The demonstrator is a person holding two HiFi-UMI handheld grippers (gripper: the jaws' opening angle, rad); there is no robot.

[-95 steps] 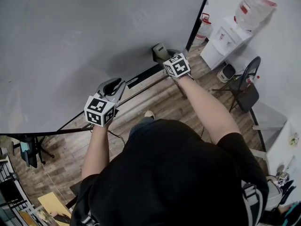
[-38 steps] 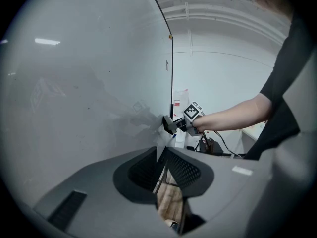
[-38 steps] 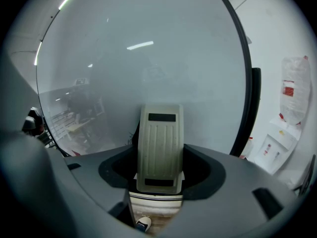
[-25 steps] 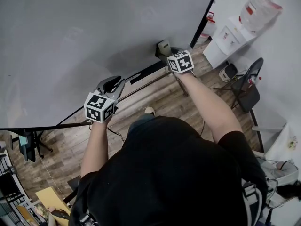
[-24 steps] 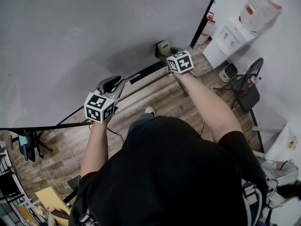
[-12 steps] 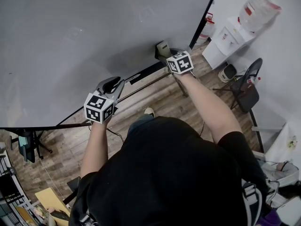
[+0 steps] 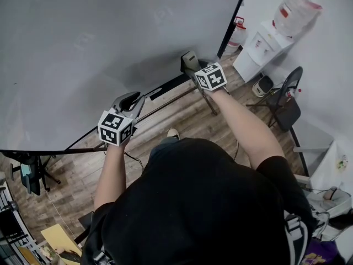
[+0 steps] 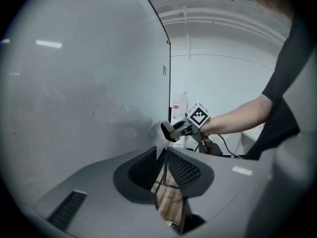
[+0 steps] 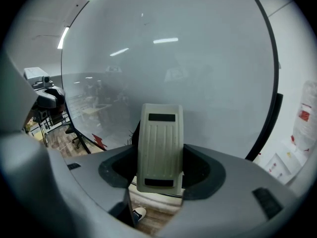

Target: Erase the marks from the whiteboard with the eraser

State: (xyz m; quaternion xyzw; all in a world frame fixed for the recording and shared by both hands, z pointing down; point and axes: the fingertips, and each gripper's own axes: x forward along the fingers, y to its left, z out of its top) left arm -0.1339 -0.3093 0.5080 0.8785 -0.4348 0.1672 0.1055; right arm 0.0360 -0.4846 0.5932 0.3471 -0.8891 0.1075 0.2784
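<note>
right tongs (image 9: 159,171) clamp the eraser (image 9: 159,135) by the whiteboard (image 9: 173,58).

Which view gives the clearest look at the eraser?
The right gripper view: the eraser fills the centre, ribbed back facing the camera, clamped in the right claw. The head view shows just its end; the left gripper view shows it small and side-on.
</note>
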